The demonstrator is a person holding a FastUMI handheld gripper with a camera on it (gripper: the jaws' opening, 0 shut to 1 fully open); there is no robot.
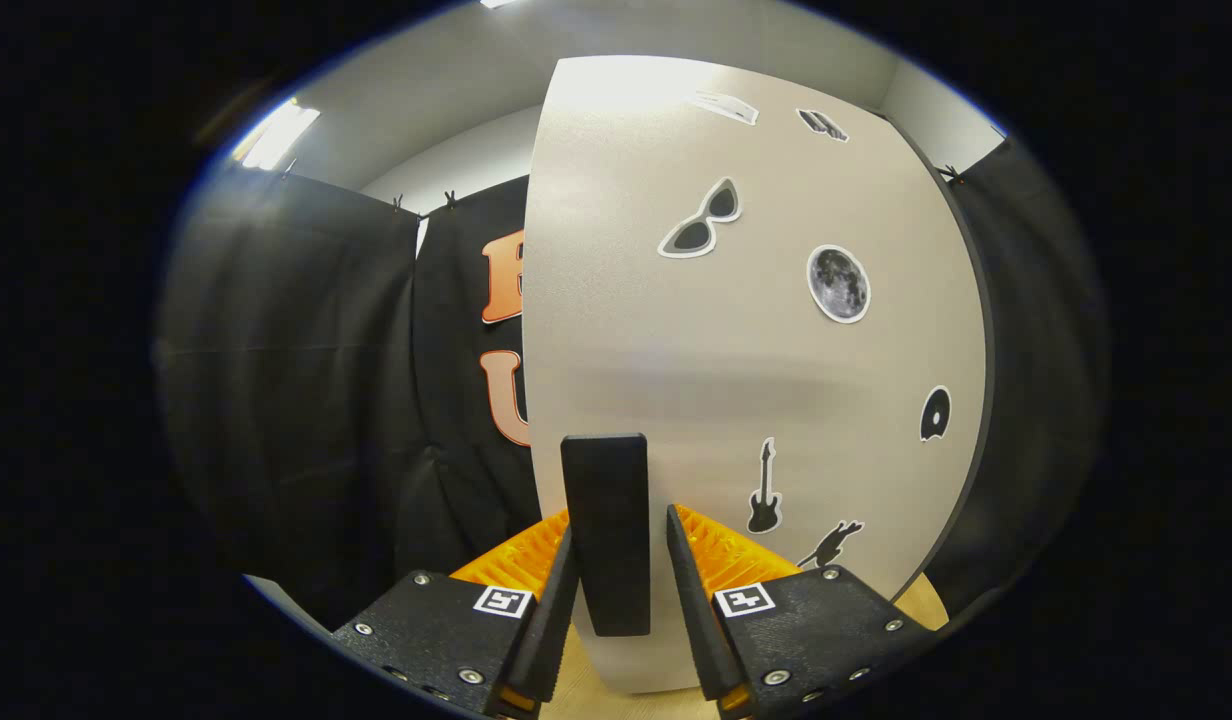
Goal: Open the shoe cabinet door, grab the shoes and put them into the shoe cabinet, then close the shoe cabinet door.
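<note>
The pale grey matte shoe cabinet door (676,330) stands upright right in front of the gripper, with black cloth hanging behind it on both sides. Several stickers sit on the door's face: a pair of sunglasses (700,220) near the upper middle, a round grey moon (838,284) to the right of them, a small black disc (934,414) close to the door's right edge, and a black guitar (764,490) lower down. A tall black rectangular handle (606,530) is fixed upright near the door's lower left edge. The gripper (621,575) has its two fingers narrowly parted with the handle between them; whether both press on it cannot be told. A strip of light wooden floor (596,695) shows beneath the door's bottom edge.
</note>
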